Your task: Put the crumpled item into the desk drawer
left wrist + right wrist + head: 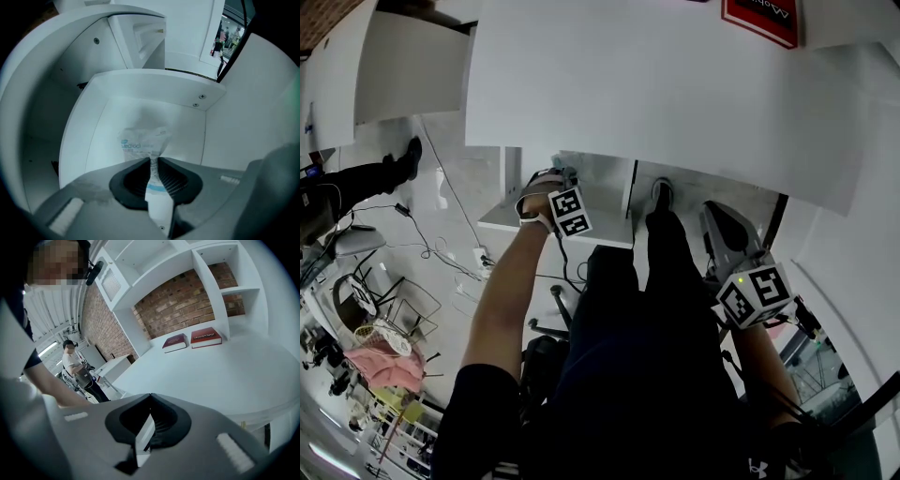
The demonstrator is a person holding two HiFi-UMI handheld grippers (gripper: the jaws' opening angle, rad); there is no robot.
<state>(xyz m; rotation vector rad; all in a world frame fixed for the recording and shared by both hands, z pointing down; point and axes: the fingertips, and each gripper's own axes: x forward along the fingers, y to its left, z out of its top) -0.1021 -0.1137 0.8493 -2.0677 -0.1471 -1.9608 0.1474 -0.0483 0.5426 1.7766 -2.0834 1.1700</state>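
The left gripper (561,180) reaches into the open white desk drawer (605,183) below the broad white worktop (656,84). In the left gripper view its fingers (133,180) are nearly closed, pinching the crumpled clear plastic wrapper with blue print (143,140). The wrapper's loose end fans out ahead of the fingertips, inside the drawer above its floor; whether it touches the floor is unclear. The right gripper (717,220) hangs by the person's right leg, well apart from the drawer, fingers (164,420) closed tip to tip. It faces 2 red books (176,342) lying on the worktop
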